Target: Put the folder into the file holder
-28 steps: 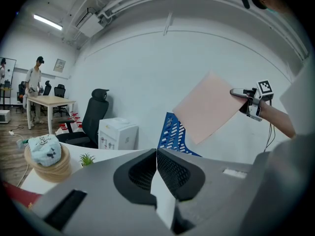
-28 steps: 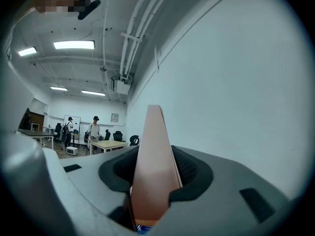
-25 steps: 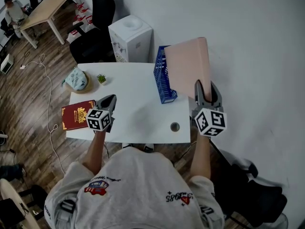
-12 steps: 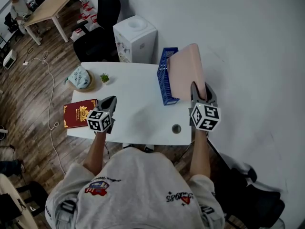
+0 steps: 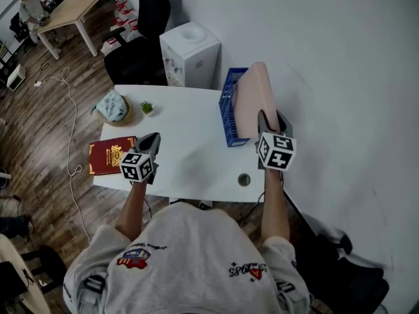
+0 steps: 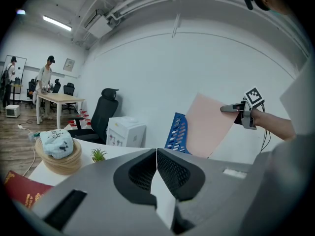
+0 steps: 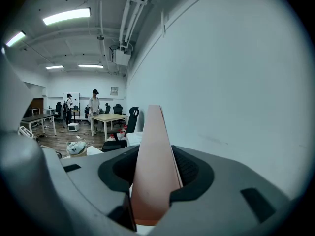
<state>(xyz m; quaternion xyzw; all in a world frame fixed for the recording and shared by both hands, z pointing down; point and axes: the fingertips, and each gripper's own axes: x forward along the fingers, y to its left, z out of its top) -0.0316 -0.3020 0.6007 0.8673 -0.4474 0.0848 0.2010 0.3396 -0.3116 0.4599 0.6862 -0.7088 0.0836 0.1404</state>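
A dark red book [image 5: 110,156] lies at the white tabletop's [image 5: 190,142] front left corner, a small green potted plant [image 5: 146,108] near its back edge.

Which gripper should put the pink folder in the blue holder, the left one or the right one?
Right. The right gripper is shut on the pink folder, holding it upright by the blue file holder. The left gripper is shut, empty, and across the table from it.
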